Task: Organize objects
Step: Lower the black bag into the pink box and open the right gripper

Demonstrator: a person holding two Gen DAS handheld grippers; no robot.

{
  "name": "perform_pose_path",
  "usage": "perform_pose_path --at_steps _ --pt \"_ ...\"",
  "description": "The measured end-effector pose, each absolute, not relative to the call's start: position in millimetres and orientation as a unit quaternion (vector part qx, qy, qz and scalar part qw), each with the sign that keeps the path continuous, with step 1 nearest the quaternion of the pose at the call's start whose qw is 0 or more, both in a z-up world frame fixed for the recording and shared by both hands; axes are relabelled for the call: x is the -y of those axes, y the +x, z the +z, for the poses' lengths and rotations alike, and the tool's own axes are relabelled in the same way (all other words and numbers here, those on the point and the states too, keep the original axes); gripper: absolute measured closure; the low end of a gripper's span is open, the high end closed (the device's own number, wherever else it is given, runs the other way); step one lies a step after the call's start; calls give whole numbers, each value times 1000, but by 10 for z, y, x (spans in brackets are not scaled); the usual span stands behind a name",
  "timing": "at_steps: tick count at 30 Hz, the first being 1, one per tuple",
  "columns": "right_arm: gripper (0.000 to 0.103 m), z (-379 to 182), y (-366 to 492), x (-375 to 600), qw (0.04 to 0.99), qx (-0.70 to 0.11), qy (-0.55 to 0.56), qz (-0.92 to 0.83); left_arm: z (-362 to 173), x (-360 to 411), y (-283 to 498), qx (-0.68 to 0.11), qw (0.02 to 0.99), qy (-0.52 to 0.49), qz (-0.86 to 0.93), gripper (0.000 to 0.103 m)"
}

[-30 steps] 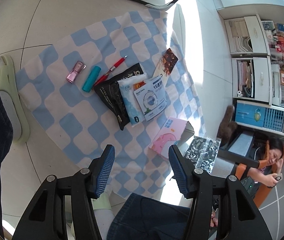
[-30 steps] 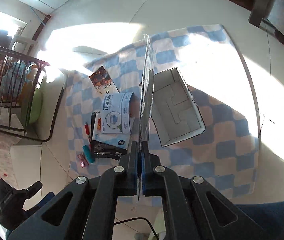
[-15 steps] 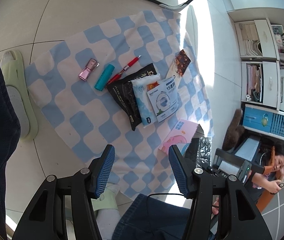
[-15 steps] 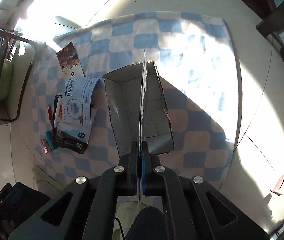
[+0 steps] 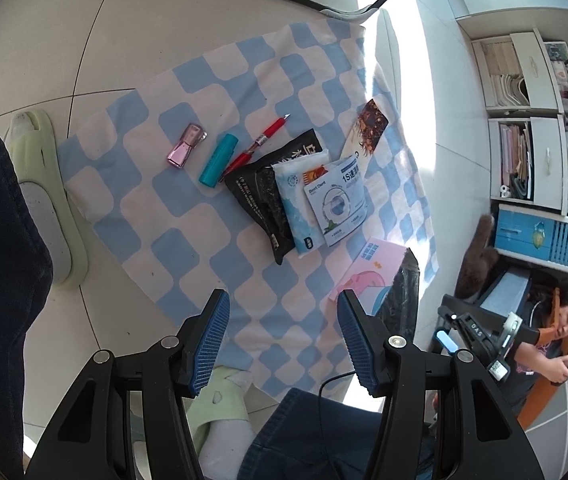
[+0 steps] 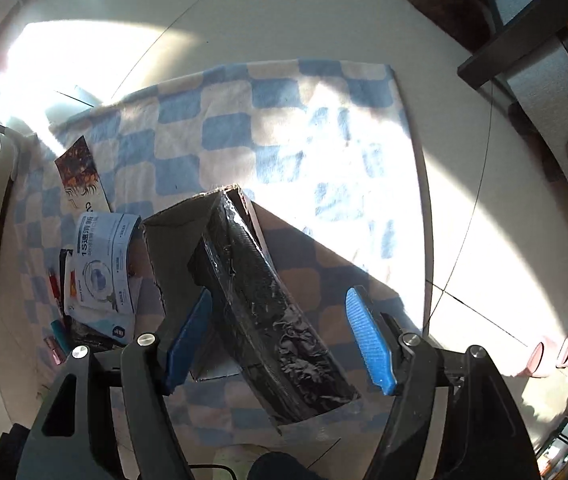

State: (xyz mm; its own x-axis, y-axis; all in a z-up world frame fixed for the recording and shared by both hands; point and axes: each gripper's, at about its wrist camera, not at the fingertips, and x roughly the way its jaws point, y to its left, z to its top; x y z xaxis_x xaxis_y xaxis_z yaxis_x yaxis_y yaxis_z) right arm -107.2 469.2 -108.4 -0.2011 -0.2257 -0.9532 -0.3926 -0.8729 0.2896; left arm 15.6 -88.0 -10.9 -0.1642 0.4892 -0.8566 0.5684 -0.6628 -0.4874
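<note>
**Right tongs let go: black packet now in the box**

The right tongs [image 6: 280, 340] stand wide open with nothing held; half a second ago their blue pads were pinched tight on the thin edge of a glossy black packet [image 6: 268, 312]. That packet now leans inside the cardboard box [image 6: 172, 240], one end deep in the box and the other poking over its near rim, lying between the spread pads. So one item looks stowed, though it may want a nudge to lie flat.

The left tongs [image 5: 280, 340] hover high above the blue-checked cloth [image 5: 188, 208], jaws open and empty, as they were a second ago.

Outward on the cloth, well apart from the box, wait the rest: a pink nail polish bottle [image 5: 186, 150], a teal tube [image 5: 218, 159], a red pen [image 5: 258, 143], three overlapping packets — black [image 5: 262, 196], pale blue [image 5: 295, 204], and white [image 5: 337, 200] — and a dark card [image 5: 371, 125]. The box's pink side [image 5: 371, 268] sits just beside the left tongs' right pad. My judgement: the next pick comes from that row.
</note>
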Motion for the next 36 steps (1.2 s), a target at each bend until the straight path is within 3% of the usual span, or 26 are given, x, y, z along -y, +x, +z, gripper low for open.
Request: perform_pose_path --at_steps 4,10,14,16,18,21,28,29,30,31,32,36 --pt "30 -919 -1041 -4562 31 -253 -616 746 -122 834 142 -407 28 648 -644 49" --pt "26 -1365 -998 -4386 40 -218 -691 688 -145 872 184 -412 35 651 -637 49" --pt "26 -1449 -781 -4730 55 -334 -678 653 -114 900 179 -436 51 637 -634 49" --pt "21 -1516 -635 -4898 57 -391 -671 627 -101 818 122 -435 40 635 -637 49" --pt "8 -1652 -449 -5044 73 -448 -660 598 -96 688 66 -425 24 639 -640 49" --pt "8 -1905 -123 -5116 78 -549 -634 539 -130 484 1 -402 0 653 -642 49" --pt "10 -2328 214 -4976 119 -611 -595 508 -187 390 -17 -385 -7 672 -632 49" --pt "23 -2322 215 -4971 121 -627 -578 509 -191 409 -18 -385 -3 673 -632 49" --pt "60 -2298 196 -4961 113 -636 -563 515 -195 427 -14 -384 0 674 -631 49" --pt "80 -2255 119 -4966 102 -633 -562 523 -204 439 -8 -382 2 676 -630 49" --pt "93 -2177 64 -4960 105 -617 -567 536 -219 449 -1 -381 4 679 -628 49" --pt "96 -1627 -84 -5011 142 -533 -533 642 -263 494 46 -382 16 683 -622 49"
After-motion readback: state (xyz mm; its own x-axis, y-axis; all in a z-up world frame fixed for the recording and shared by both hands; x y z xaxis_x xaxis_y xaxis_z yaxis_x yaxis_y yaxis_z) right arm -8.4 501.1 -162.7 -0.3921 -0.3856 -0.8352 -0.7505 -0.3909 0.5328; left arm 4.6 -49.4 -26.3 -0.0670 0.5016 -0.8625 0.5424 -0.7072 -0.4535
